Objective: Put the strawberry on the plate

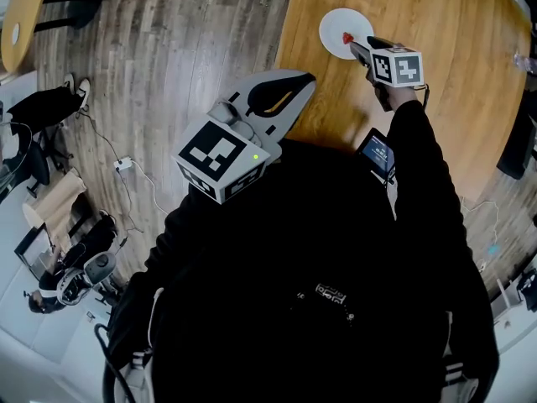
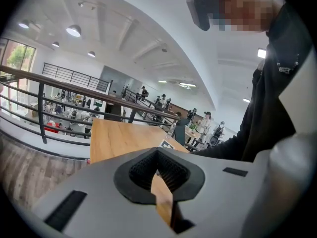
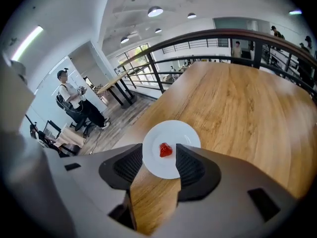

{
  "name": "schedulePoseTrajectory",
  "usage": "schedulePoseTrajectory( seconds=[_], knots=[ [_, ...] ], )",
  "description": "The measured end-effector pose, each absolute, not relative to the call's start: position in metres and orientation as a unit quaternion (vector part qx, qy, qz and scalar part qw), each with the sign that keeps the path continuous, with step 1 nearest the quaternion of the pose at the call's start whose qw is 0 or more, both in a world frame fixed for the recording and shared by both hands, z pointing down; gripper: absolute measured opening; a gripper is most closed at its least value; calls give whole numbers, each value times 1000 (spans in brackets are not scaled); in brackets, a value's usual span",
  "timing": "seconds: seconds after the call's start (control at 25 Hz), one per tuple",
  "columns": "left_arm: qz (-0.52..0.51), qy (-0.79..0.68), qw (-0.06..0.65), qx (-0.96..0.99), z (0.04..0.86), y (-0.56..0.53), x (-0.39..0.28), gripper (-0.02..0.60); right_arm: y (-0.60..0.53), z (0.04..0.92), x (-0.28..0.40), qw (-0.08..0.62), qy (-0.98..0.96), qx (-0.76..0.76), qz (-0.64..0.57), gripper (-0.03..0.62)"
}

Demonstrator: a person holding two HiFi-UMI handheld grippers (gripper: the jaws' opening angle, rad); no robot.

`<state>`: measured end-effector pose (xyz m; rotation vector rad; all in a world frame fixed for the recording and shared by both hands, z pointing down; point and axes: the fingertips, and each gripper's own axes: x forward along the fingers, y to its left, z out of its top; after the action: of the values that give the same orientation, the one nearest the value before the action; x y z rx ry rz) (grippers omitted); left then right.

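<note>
1. The strawberry (image 3: 165,149) already lies on the white plate (image 3: 174,131), a little off its centre, so the placing step looks done. In my judgement only the pull-away is left.
2. The right gripper (image 3: 159,156) hovers over the plate with its jaws wide apart. The berry sits between them in the right gripper view, and neither pad touches it.
3. The next move calls for lifting that gripper up and back without brushing the berry or nudging the plate, which is light and could slide on the wooden bench (image 3: 237,103).
4. From the head view the plate (image 1: 332,22) stands near the bench's (image 1: 453,99) edge, and the strawberry (image 1: 347,38) sits on it just ahead of the right gripper (image 1: 359,47).
5. The left gripper (image 1: 309,79) is held near the person's body, well apart from the plate. Its jaws are together and hold nothing.
6. The strawberry is small, bright red, roughly heart-shaped and looks whole. Finer detail is too small to tell.
</note>
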<state>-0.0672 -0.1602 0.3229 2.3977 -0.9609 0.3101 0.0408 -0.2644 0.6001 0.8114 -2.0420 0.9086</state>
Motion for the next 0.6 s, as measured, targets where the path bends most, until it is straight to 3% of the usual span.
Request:
schedulePoseTrajectory(
  seconds=[0.2,0.44,0.6],
  knots=[
    [103,-349,247,898,319,-163,-51,2,-267,526,57,295,-850,316,300,204],
    [108,-334,209,913,306,-186,-30,2,-270,394,68,175,-918,301,188,34],
    [107,-319,190,922,286,-175,9,2,-227,311,96,93,-941,287,152,20]
  ],
)
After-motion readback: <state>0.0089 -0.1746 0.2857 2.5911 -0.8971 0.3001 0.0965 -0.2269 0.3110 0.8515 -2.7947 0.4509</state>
